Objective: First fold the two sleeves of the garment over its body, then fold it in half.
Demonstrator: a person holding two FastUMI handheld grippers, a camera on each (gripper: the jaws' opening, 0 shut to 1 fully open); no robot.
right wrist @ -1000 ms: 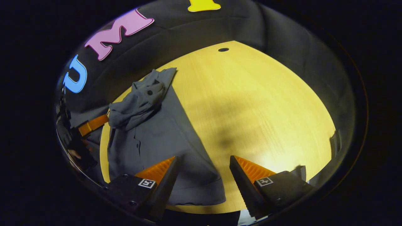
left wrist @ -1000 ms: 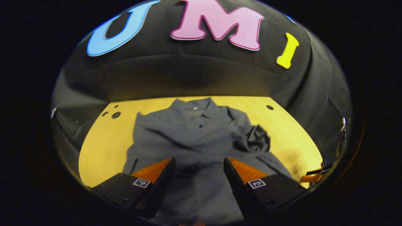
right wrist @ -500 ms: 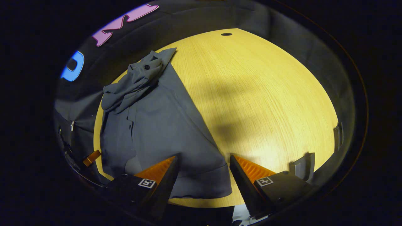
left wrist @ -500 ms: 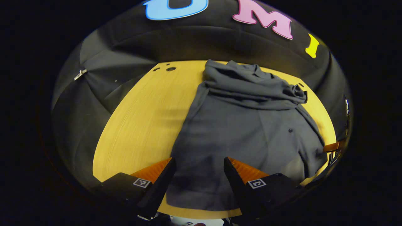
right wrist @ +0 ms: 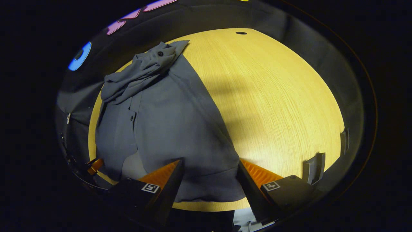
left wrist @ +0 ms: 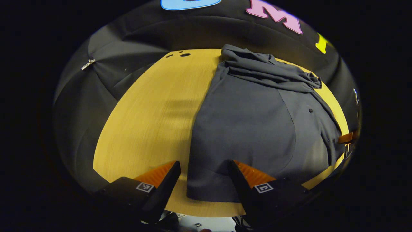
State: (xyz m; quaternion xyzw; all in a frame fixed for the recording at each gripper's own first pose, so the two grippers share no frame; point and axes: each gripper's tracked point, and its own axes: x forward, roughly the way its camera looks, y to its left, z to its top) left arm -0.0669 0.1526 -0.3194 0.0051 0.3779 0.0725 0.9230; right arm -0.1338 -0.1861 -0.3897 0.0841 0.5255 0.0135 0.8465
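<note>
Left gripper view: the worktop (left wrist: 145, 112), pale wood with small round holes at its far edge, carries the garment (left wrist: 254, 129), a dark grey buttoned shirt lying flat, collar end away from the camera. Both sleeves (left wrist: 276, 75) lie bunched in a rumpled band across the upper body of the garment, just below the collar. The hem of the garment lies near the worktop's near edge. The left gripper (left wrist: 204, 172) hangs over the hem's left corner with its fingers spread wide and nothing between them but the cloth below; whether a finger touches the cloth cannot be told. At the garment's right side, a small part of the right gripper (left wrist: 347, 138) shows beside the cloth.

Right gripper view: the garment (right wrist: 173, 122) lies on the left half of the worktop (right wrist: 276, 96), whose right half is bare wood. The bunched sleeves (right wrist: 138, 74) cross the garment's far end, and a button shows on the placket. The right gripper (right wrist: 210, 170) hangs over the hem's right corner, fingers wide apart, gripping nothing. At the garment's left side, near the hem, part of the left gripper (right wrist: 93, 164) shows.
</note>
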